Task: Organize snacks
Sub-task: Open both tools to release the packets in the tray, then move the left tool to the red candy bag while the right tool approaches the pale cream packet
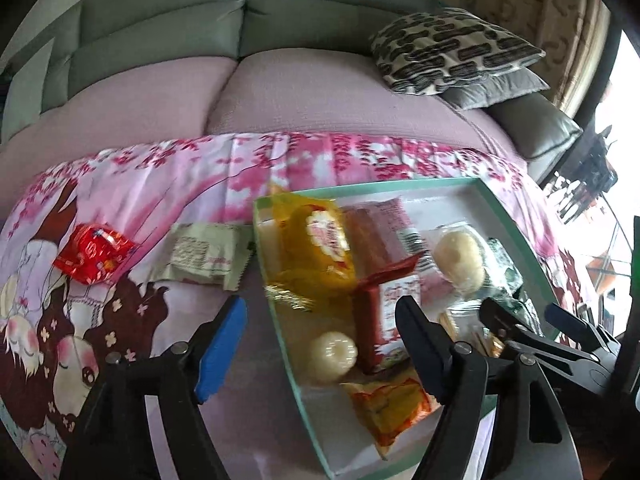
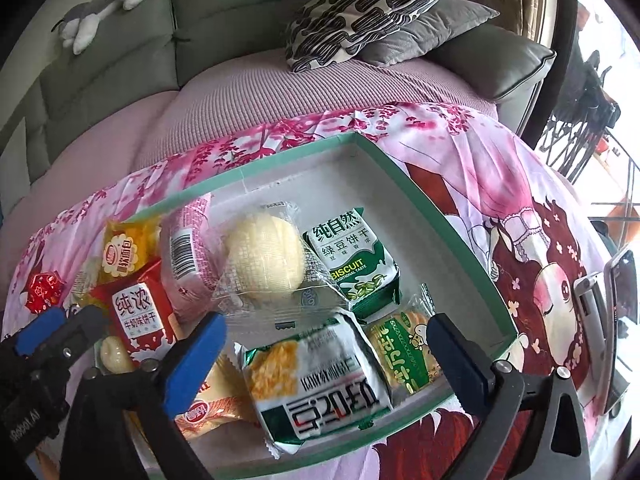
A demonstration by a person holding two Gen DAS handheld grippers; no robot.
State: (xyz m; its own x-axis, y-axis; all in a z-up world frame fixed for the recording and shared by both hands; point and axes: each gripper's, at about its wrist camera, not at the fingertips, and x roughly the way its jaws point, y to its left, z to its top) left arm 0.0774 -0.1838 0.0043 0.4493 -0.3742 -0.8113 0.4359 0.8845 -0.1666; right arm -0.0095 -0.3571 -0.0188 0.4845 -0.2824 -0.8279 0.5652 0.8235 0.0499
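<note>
On the desk's left, a red packet [image 1: 94,258] and a pale packet [image 1: 206,258] lie outside the tray [image 1: 516,220]. Left gripper [image 1: 320,332] jaws apart, empty: fetch these next. Right gripper [image 2: 324,344], wide apart, hovers over tray snacks.

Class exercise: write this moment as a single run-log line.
left gripper: open, empty | right gripper: open, empty, over tray | outside tray: red packet, pale green packet

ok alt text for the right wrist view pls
Open right gripper hovers over a green-rimmed tray of packaged snacks, nothing between its jaws. The tray sits on a pink floral cloth by a sofa.
</note>
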